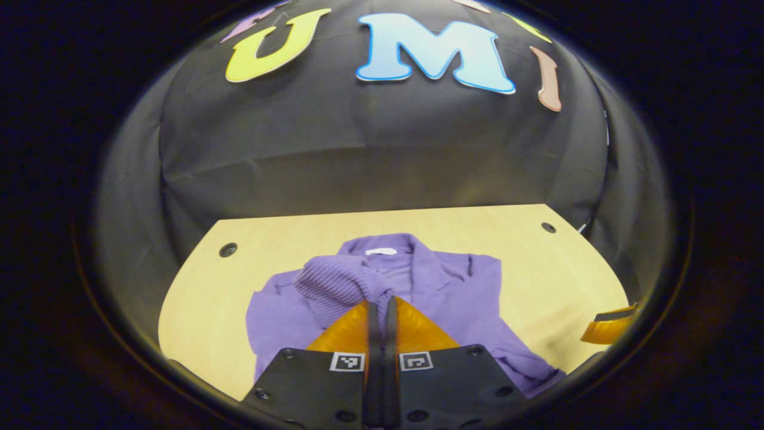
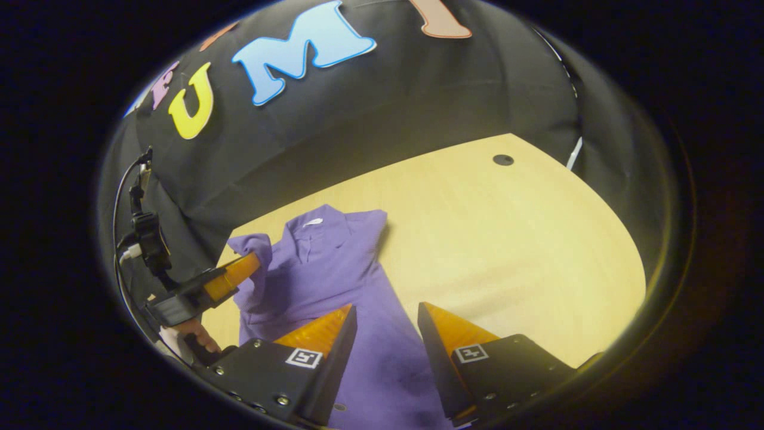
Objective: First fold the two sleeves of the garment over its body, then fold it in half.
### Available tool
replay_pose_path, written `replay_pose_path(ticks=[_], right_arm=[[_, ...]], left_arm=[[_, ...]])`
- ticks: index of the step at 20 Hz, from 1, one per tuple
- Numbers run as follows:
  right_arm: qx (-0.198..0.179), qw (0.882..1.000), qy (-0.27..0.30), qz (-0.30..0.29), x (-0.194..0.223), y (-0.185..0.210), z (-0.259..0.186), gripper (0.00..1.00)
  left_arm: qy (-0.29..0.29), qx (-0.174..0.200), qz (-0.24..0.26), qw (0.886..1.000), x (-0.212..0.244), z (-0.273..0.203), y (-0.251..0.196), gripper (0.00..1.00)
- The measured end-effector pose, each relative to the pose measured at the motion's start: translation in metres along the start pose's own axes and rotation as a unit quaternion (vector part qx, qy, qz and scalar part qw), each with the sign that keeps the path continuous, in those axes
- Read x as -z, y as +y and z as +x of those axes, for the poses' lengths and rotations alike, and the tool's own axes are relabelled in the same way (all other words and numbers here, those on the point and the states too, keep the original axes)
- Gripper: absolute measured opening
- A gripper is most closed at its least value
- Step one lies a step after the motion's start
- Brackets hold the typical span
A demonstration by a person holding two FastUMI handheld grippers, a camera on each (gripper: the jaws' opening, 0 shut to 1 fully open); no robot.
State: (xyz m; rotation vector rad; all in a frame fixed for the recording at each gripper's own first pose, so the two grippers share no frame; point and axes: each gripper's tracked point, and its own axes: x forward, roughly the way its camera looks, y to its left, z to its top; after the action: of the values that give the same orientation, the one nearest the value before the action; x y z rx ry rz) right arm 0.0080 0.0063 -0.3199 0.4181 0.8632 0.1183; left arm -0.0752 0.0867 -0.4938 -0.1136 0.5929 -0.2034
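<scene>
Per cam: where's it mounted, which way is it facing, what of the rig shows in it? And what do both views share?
Left gripper view: rides the left gripper, looks forward and down over the purple garment on the table; own fingers shut on the sleeve.
Right gripper view: rides the right gripper, fingers open above the garment's body; the left gripper and a hand show at its left.
Shared: garment, table, left gripper.

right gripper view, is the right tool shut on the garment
No, the right tool stands open over the purple garment, its two fingers spread apart with cloth showing between them.
</scene>
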Motion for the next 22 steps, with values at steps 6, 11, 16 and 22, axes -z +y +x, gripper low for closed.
replay_pose_path(ticks=[6, 11, 16, 22], right_arm=[[0.012, 1.0, 0.001, 0.01, 0.002, -0.038, -0.013, 0.66], [0.019, 1.0, 0.004, 0.015, 0.008, -0.058, -0.017, 0.66], [0.023, 1.0, 0.005, 0.017, 0.011, -0.071, -0.023, 0.66], [0.026, 1.0, 0.008, 0.015, 0.016, -0.08, -0.03, 0.65]], left_arm=[[0.013, 0.021, 0.005, 1.0, 0.006, 0.017, -0.062, 0.07], [0.026, 0.026, 0.007, 0.999, 0.017, 0.031, -0.089, 0.07], [0.042, 0.025, 0.015, 0.999, 0.033, 0.046, -0.104, 0.07], [0.069, 0.026, 0.025, 0.997, 0.064, 0.057, -0.107, 0.07]])
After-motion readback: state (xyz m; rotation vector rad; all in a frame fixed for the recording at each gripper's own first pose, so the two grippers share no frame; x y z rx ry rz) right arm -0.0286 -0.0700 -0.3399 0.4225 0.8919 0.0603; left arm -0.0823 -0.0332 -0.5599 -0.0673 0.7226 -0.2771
